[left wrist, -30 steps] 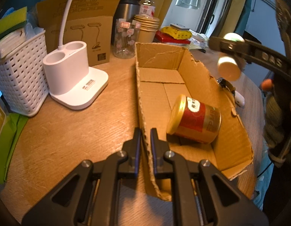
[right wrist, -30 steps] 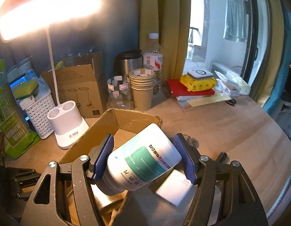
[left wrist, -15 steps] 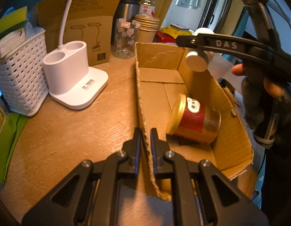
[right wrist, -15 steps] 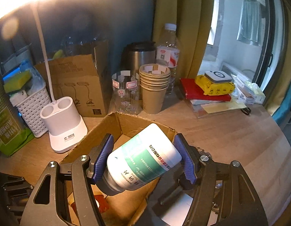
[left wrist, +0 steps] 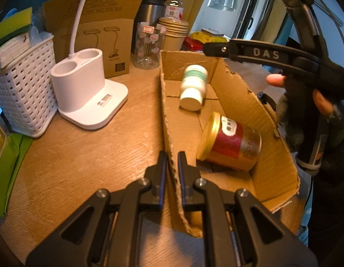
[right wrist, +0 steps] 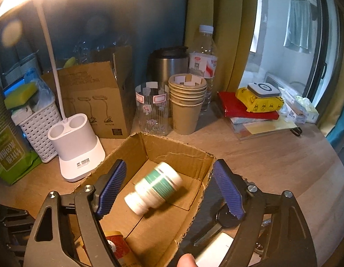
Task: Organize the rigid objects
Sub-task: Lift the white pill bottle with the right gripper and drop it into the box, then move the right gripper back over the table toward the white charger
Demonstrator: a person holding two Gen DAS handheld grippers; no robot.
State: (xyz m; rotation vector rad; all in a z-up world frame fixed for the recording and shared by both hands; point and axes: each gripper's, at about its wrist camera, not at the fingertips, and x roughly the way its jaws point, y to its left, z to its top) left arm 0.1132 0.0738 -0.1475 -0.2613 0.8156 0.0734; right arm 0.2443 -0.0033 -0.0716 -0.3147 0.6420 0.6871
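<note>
Cardboard box stands open on the wooden desk, in the middle of both views. We see the left hand-held gripper at the bottom of its frame, clenched on the near left wall of the box. The right hand-held gripper hangs above the box; its jaws are opening and nothing presses on the blue pads. Below them we see the white bottle with a green band, blurred, inside the box near its far end. A red and gold can lies on its side in the near part of the box. At the left of the frame stands a white lamp base.
</note>
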